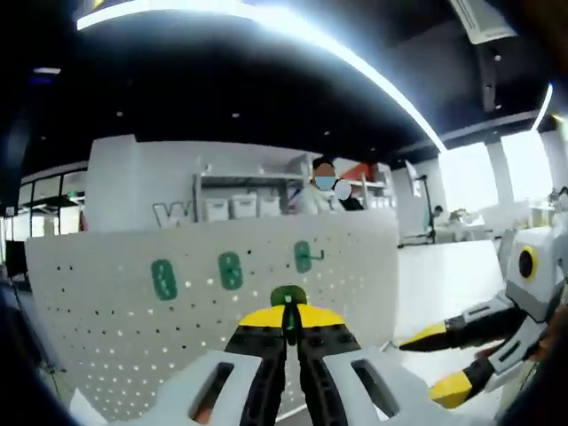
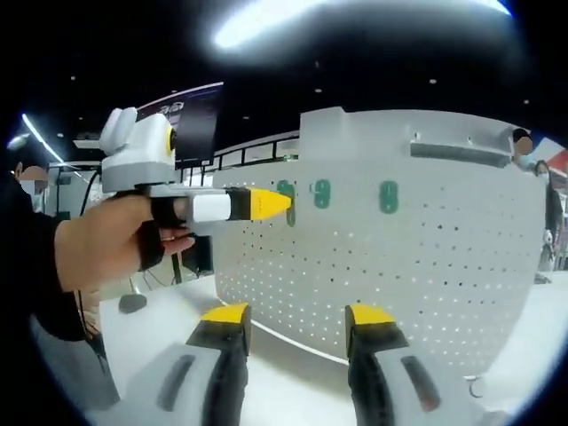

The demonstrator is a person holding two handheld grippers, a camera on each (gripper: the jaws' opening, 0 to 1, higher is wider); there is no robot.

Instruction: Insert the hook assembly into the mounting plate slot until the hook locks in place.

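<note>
While the white pegboard (image 1: 204,293) stands upright on the white table (image 2: 293,382) as the largest element, its perforated face carries the smaller parts of the task. In the left gripper view, two green oval plates (image 1: 163,279) sit side by side on the board, and a third green plate with a hook (image 1: 304,256) already projecting from it sits further right and a little higher. In the right gripper view three green pieces show along the upper board, the leftmost partly hidden by the left gripper (image 2: 275,204).

The left gripper (image 1: 289,321) has its jaws drawn together on a small green hook piece (image 1: 288,300), held at the board's face, just below the row of plates; whether it has entered a slot cannot be told. A hand (image 2: 111,244) grips this tool's handle.

The right gripper (image 2: 297,315) hangs with its jaws apart and nothing between them, facing the lower board and near it.

The hook piece appears to be light, rigid moulded plastic with a smooth surface, so it may pivot or slip under a loose pinch. A hold on its flat body, leaving the insertion end free, seems the most suitable; seating probably needs a straight, firm push, without twisting.
</note>
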